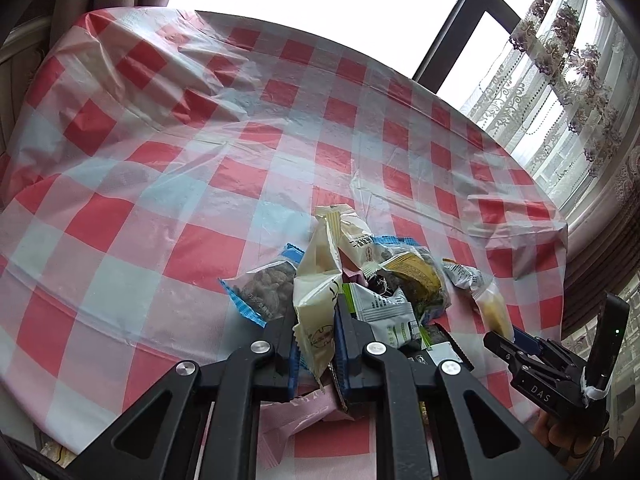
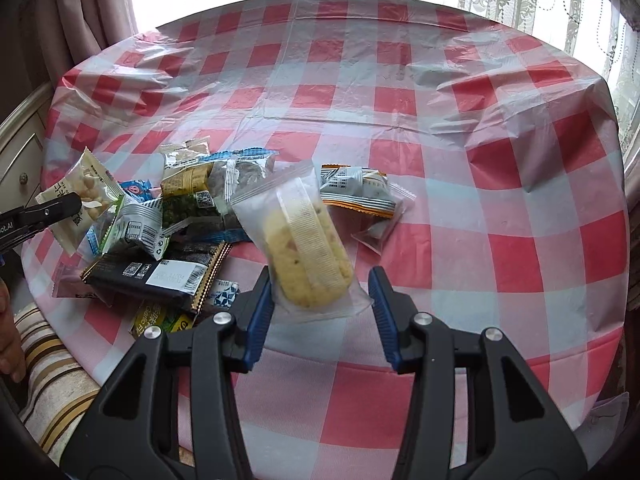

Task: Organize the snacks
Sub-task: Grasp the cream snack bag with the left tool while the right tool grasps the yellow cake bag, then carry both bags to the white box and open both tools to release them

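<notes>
The far half of the checked tablecloth (image 2: 400,92) lies bare up to its edge; the snack pile (image 2: 172,216) sits near my left front edge. My left gripper (image 1: 316,336) is clenched on a cream packet (image 1: 316,300) at the pile. My right gripper (image 2: 320,304) grasps a clear-wrapped yellow cake (image 2: 304,248), raised beside the pile.
</notes>
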A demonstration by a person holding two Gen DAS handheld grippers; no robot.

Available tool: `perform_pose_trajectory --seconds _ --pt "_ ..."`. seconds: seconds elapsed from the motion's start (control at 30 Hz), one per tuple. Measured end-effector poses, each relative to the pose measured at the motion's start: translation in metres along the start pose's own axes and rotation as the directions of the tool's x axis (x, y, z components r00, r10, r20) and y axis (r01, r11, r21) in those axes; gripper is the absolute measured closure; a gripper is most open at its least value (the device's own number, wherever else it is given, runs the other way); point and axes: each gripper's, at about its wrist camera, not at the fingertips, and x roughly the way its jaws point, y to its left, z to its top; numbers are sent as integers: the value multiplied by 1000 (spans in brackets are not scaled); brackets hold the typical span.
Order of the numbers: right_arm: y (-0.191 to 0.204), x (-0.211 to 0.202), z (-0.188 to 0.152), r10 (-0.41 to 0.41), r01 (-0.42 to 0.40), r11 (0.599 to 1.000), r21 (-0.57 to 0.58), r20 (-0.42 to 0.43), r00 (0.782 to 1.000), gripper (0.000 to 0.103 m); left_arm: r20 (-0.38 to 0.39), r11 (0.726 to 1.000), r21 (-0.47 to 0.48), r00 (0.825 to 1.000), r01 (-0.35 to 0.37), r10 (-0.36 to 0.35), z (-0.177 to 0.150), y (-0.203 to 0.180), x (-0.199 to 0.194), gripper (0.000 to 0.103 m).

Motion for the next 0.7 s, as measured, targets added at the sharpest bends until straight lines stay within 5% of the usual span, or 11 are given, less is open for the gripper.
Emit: perform_pose_trajectory --seconds 0.43,0.7 --pt "-24 -42 -29 3 -5 994 106 19 1000 53 80 999 8 996 -32 32 -2 -16 -31 88" --pt "-46 -67 -50 -27 22 985 173 24 999 53 33 997 58 998 47 -49 -14 -42 -35 88"
